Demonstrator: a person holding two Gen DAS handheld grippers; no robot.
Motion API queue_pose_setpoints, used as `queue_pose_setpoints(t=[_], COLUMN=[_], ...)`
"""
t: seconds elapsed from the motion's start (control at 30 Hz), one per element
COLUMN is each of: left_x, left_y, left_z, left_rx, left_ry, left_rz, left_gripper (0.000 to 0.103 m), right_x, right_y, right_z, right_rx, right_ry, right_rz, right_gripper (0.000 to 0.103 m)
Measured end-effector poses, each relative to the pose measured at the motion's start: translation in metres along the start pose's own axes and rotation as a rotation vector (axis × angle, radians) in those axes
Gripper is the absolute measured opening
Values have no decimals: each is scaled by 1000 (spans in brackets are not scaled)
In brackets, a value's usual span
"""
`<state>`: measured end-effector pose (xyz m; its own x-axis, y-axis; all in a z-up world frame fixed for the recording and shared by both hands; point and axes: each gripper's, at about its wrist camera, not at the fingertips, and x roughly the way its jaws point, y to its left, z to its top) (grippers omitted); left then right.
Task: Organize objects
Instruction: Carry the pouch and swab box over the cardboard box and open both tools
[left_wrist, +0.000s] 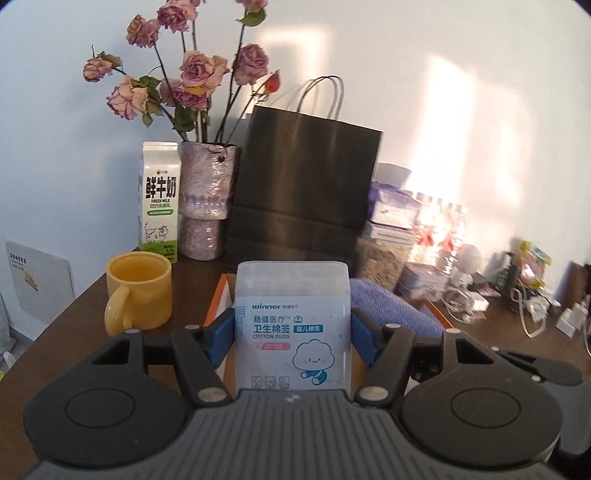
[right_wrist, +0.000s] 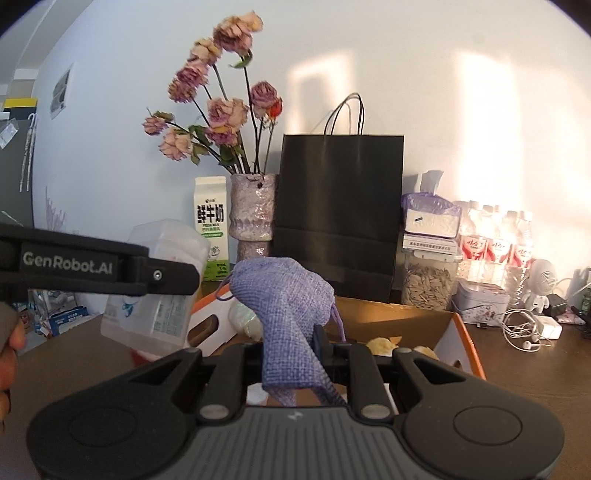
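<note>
My left gripper (left_wrist: 293, 332) clamped the cotton bud box (left_wrist: 293, 325) between its blue pads (left_wrist: 221, 338), centre of the left view; in the right view that box (right_wrist: 159, 284) hung at left, off the table. My right gripper (right_wrist: 295, 363) pinched the purple woven pouch (right_wrist: 282, 310), fingers nearly together, bottom centre, over the orange-edged cardboard box (right_wrist: 458, 332). Yellow mug (left_wrist: 138, 295) sat left; milk carton (left_wrist: 159, 203), flower vase (left_wrist: 207, 199) and black paper bag (left_wrist: 306, 184) stood behind, upper frame.
</note>
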<state>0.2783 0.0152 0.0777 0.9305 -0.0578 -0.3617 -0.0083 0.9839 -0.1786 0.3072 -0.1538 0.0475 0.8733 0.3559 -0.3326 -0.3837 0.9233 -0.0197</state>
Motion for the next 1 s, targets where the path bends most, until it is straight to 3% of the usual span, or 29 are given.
queue_pose_setpoints(t=[0.37,0.8,0.83,0.9,0.93,1.0], left_x=[64,91,91,90,88,85], left_y=[14,16,16,15,14,12], left_z=[5,-6,-6,-6,-7,-6], left_rx=[-47,2,3,10,13,28], left_ry=[29,93,99,103,91,80], left_rz=[35,43,46,48,59,68], left_gripper=[66,67,69,103,103,103], right_x=[71,91,91,93,93,90], right_y=[-19,-26,-25,-25,-24,-22], right_z=[4,-8,-8,-9,-9,-10], right_rx=[61,61,57,62,62,53], right_ry=[72,139,148,176,186,179], right_rz=[-16,-10,-16,-31,-37,-40], right_gripper=[16,20,29,74,99,103])
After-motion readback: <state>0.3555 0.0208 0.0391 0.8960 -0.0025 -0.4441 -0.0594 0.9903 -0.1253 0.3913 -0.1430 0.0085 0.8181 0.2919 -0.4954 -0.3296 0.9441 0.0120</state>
